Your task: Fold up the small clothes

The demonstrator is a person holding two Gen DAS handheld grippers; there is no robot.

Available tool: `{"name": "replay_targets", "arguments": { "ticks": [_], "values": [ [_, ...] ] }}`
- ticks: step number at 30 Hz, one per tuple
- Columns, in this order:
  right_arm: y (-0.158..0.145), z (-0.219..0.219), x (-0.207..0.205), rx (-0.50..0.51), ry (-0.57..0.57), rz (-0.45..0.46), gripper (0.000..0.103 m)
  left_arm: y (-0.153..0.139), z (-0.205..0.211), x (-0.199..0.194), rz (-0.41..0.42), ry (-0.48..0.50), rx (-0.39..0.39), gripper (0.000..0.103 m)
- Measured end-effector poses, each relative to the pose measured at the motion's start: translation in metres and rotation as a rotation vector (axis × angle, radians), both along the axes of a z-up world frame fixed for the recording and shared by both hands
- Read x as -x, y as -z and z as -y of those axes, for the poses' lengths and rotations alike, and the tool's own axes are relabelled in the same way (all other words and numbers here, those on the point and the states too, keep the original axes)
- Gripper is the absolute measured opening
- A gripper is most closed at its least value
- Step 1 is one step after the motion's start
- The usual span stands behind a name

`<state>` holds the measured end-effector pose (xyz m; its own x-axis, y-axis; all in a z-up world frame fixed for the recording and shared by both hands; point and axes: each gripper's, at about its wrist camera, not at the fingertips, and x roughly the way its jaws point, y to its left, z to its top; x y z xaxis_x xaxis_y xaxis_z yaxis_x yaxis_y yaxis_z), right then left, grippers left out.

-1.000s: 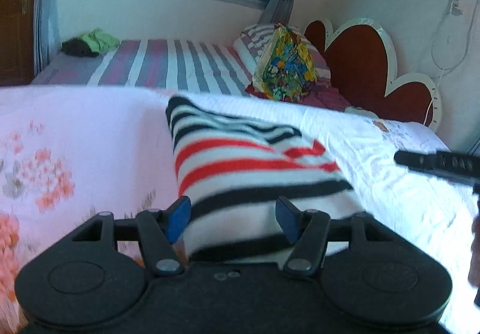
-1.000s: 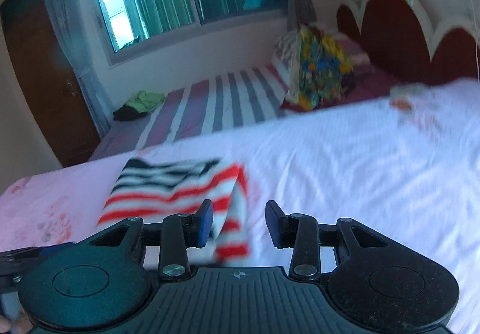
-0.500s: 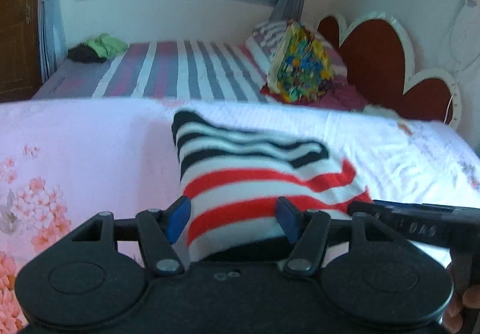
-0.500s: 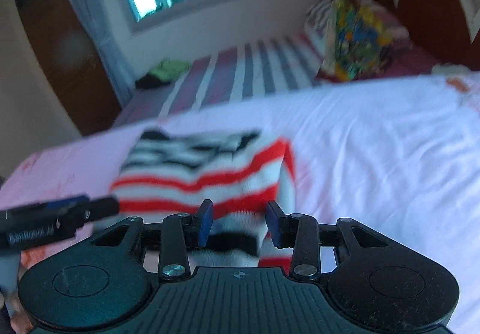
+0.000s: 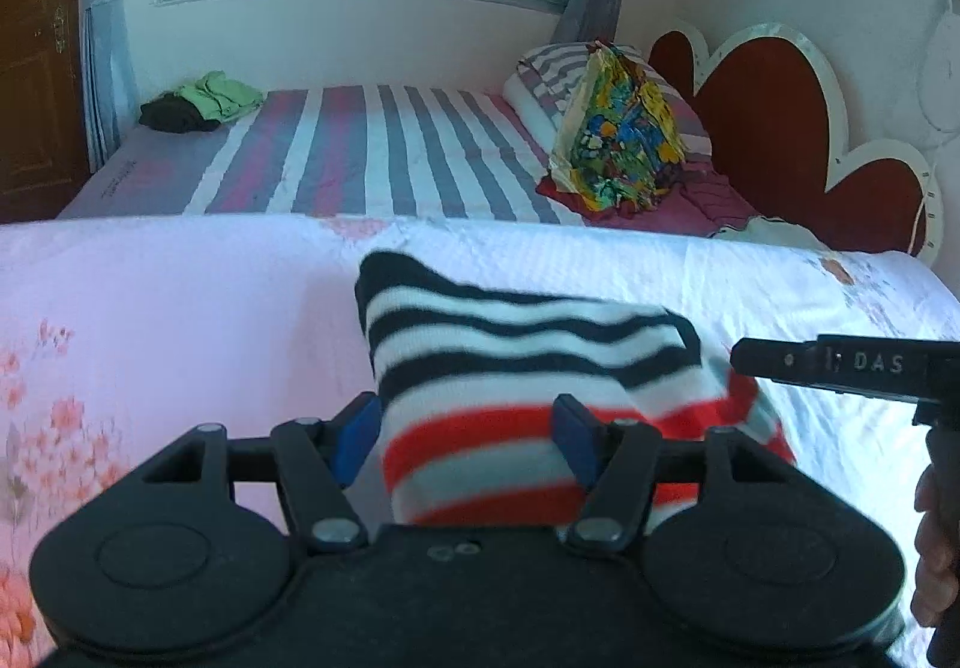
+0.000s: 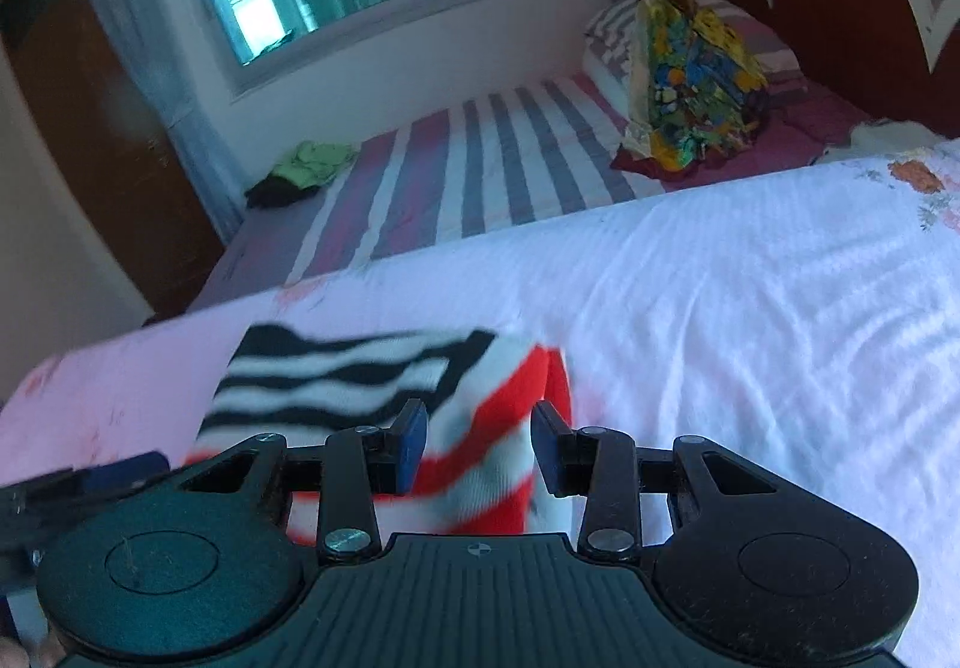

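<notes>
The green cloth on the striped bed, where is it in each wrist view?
Left wrist: green cloth upper left, at the striped bed's far corner below the window.
Right wrist: green cloth left of centre, same corner.
Shared landmark: colourful bag by the headboard.

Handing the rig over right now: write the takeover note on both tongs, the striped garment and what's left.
Left tongs: open, straddling the near edge of the striped garment, pads not pressing.
Right tongs: open, narrower, over its red-striped right edge.
Garment: already a folded bundle on the pink floral bedsheet.
Done: at least one fold.
Left: probably grip the near edge, finish folding and flatten.
</notes>
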<state>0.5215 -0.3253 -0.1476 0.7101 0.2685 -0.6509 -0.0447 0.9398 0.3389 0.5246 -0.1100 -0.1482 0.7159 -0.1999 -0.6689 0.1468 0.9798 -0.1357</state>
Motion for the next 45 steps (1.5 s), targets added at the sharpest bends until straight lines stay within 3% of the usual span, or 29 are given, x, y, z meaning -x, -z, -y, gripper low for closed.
{"name": "replay_targets", "arguments": {
  "ticks": [4, 10, 14, 18, 26, 38, 45],
  "values": [
    [0.005, -0.005, -0.02, 0.007, 0.013, -0.013, 0.038, 0.003, 0.004, -0.02, -0.007, -0.003, -0.013, 0.061],
    [0.032, -0.015, -0.037, 0.099, -0.007, -0.08, 0.038, 0.027, 0.001, -0.038, -0.077, -0.018, -0.017, 0.062],
    [0.035, -0.012, -0.039, 0.099, -0.012, -0.081, 0.038, 0.04, -0.004, -0.037, -0.085, -0.022, -0.011, 0.065],
    [0.033, -0.007, -0.037, 0.07, -0.004, -0.08, 0.039, 0.034, -0.004, -0.035, -0.088, -0.026, -0.012, 0.065],
    [0.007, 0.009, 0.008, 0.002, -0.039, -0.032, 0.039, 0.015, -0.016, 0.0, -0.044, 0.011, 0.025, 0.063],
    [0.015, 0.01, 0.06, -0.052, -0.071, -0.094, 0.039, 0.013, -0.014, 0.031, -0.053, 0.019, 0.064, 0.063],
    [0.013, -0.018, 0.062, 0.054, -0.151, -0.111, 0.038, 0.013, -0.003, 0.031, -0.042, 0.031, 0.019, 0.063]
  ]
}}
